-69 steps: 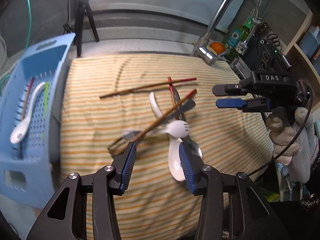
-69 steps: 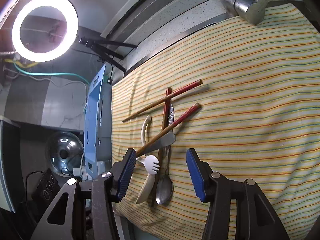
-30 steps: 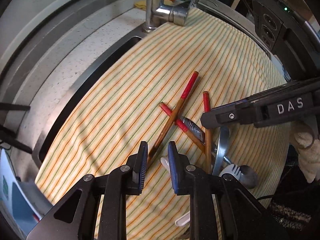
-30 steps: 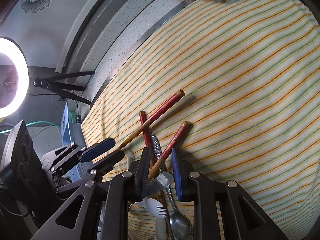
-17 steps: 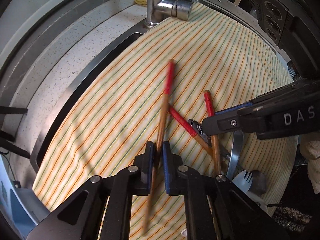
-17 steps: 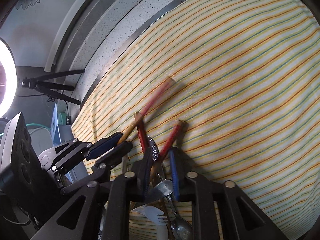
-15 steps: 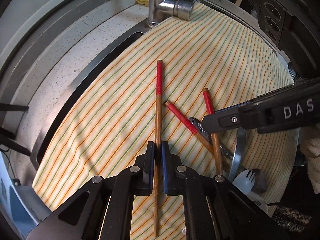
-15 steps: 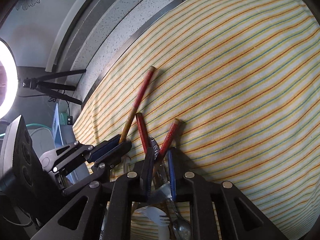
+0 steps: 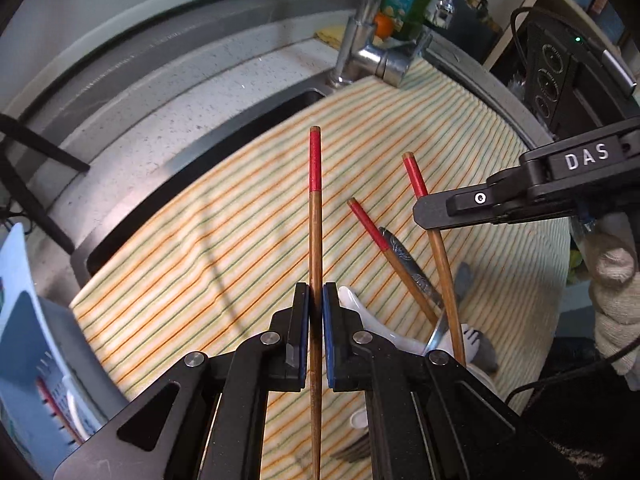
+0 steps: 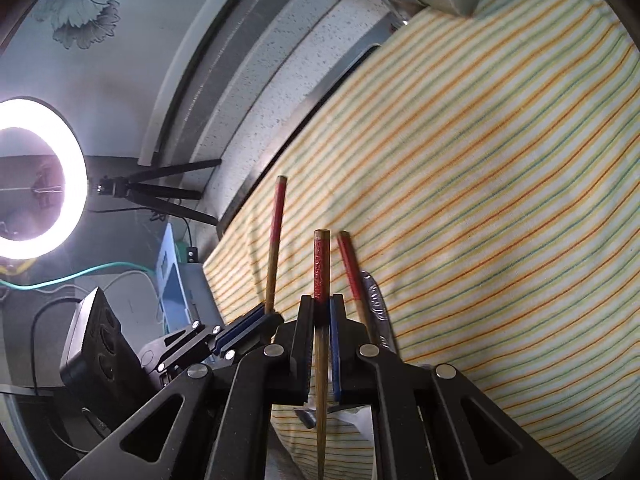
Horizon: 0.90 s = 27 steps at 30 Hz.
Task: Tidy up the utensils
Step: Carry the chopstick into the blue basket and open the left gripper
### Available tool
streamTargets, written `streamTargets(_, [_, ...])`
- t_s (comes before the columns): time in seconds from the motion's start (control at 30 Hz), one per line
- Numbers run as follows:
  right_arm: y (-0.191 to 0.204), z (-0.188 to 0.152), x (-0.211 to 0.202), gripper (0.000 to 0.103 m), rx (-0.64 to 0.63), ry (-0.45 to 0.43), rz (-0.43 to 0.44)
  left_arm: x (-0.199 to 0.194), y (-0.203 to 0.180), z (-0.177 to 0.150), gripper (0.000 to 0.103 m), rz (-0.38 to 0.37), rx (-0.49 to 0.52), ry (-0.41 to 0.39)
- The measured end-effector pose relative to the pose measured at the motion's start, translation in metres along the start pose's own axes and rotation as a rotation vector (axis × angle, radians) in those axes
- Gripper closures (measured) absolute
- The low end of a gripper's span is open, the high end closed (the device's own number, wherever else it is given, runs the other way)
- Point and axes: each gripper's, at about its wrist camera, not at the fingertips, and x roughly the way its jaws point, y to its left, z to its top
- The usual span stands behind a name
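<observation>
left gripper (image 9: 315,308): clamped on a red-tipped chopstick (image 9: 315,216) | right gripper (image 10: 321,312): just closing, pinching second chopstick (image 10: 321,268) | third chopstick (image 9: 374,232): lying on striped cloth (image 9: 200,240) between them, across metal spoon (image 9: 404,258)

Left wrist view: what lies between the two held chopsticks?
In the left wrist view, a third chopstick lies on the striped cloth between the left-held chopstick and the right-held chopstick, resting over a metal utensil handle.
</observation>
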Motion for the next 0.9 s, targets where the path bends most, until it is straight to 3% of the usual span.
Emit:
streamTargets(0.23, [0.037,0.0,-0.017,0.096,-0.091,-0.039,0.032,-0.038,0.015,-0.015,0.098,0.007,-0.078,-0.095])
streamTargets(0.5, [0.092,-0.004,0.0,0.096,-0.204,-0.001,0.078,-0.085,0.055,-0.056,0.098,0.064,-0.238,-0.187])
streamTargets(0.53, [0.101,-0.006,0.005,0.096,-0.237,-0.015,0.222,-0.089,0.063,-0.063,0.098,0.077,-0.267,-0.192])
streamTargets(0.9, [0.194,-0.039,0.058,0.096,-0.435,0.055,0.222,-0.123,0.114,-0.126,0.098,0.151,-0.482,-0.246])
